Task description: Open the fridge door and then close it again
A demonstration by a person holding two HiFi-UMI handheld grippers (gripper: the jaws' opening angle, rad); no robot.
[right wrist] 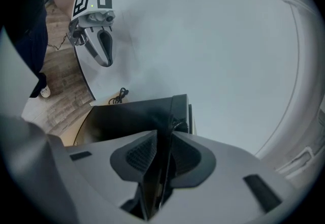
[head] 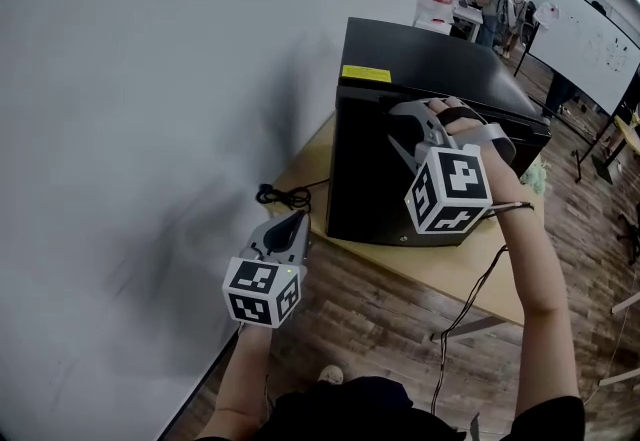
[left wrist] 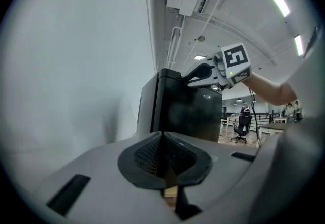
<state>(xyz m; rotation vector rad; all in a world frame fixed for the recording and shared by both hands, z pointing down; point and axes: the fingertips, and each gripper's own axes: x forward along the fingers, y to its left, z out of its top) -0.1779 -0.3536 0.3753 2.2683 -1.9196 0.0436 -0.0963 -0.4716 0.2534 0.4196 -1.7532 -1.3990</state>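
Observation:
A black mini fridge stands on a wooden table against the white wall. My right gripper reaches over the top edge of the fridge door and is shut on that edge. In the right gripper view the thin dark door edge runs between the pads of the right gripper. Whether the door stands ajar I cannot tell. My left gripper hovers left of the fridge near the wall, shut and holding nothing. In its own view, the left gripper has its pads pressed together.
A coiled black cable lies on the table's back corner by the wall. A cord hangs from my right arm over the table's front edge. Wood floor lies below. People and a whiteboard are far off at the right.

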